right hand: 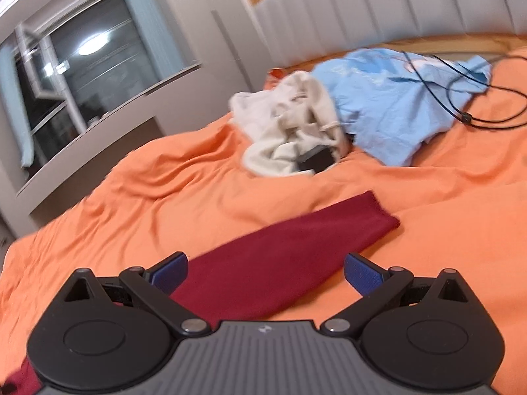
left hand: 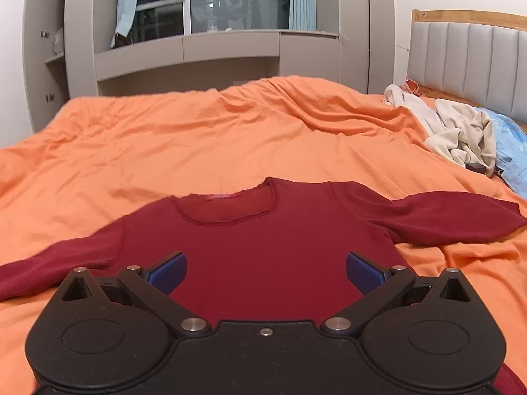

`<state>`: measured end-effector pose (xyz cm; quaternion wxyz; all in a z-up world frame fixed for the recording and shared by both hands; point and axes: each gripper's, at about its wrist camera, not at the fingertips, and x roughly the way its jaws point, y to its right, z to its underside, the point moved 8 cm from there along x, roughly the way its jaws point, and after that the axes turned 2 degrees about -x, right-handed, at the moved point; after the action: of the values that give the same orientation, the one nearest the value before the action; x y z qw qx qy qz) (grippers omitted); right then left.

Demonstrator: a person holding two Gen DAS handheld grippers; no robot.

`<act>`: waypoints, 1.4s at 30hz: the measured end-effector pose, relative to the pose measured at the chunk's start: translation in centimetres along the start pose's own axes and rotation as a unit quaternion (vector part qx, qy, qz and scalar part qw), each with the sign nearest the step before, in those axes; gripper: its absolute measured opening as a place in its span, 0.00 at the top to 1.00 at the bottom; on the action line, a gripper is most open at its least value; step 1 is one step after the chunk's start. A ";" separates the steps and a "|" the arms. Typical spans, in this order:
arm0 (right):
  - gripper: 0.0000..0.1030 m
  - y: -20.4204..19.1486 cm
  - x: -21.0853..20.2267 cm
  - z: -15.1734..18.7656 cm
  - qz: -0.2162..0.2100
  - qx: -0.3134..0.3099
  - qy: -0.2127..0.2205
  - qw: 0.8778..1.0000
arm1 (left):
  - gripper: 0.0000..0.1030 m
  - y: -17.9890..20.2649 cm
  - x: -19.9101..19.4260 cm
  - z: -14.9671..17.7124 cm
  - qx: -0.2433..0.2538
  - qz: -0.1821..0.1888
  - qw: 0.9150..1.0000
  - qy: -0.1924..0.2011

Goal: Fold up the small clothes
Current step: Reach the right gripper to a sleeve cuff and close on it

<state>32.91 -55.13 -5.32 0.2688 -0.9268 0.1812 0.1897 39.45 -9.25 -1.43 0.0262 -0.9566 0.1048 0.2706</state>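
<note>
The left gripper (left hand: 266, 271) is matte black plastic with round pivot housings, silver pins and blue ribbed pads (left hand: 169, 271); its fingers stand wide apart and hold nothing. Between and just beyond them lies the shirt (left hand: 263, 250), a dark red, soft knit top spread flat with its front up, a round stitched neckline at the far end and long sleeves reaching out to both sides. The gripper hovers over the shirt's lower body.

The right gripper (right hand: 266, 271) has the same black arms and blue pads on a grey ridged body, and its fingers are also spread with nothing between them. The sleeve (right hand: 286, 263) runs from under the left finger away to the upper right, ending in a straight cuff.

Everything rests on a rumpled orange sheet (left hand: 197, 138). Farther off sit a crumpled cream garment (right hand: 283, 128), a small black object tucked against it, a wrinkled light blue cloth (right hand: 388, 105) crossed by a thin black cable (right hand: 467, 118), then a padded grey headboard (left hand: 471, 59).
</note>
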 end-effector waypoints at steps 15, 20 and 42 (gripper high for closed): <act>0.57 6.9 8.9 -1.1 0.184 0.049 -0.005 0.982 | 0.00 -3.0 6.5 3.4 -0.062 0.007 0.994 -0.090; 0.96 7.4 9.4 -0.9 0.200 0.039 0.009 0.979 | 0.00 -3.2 6.5 4.0 -0.068 0.013 0.993 -0.097; 0.98 -18.3 0.8 -8.2 -0.082 -0.183 0.122 0.972 | 0.00 -9.7 3.5 -0.8 -0.137 -0.047 0.989 -0.042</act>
<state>43.65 -45.52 8.56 0.0856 -0.9881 0.0979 0.0826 44.82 -0.46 -2.64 -0.0878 -0.9428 0.0202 0.3210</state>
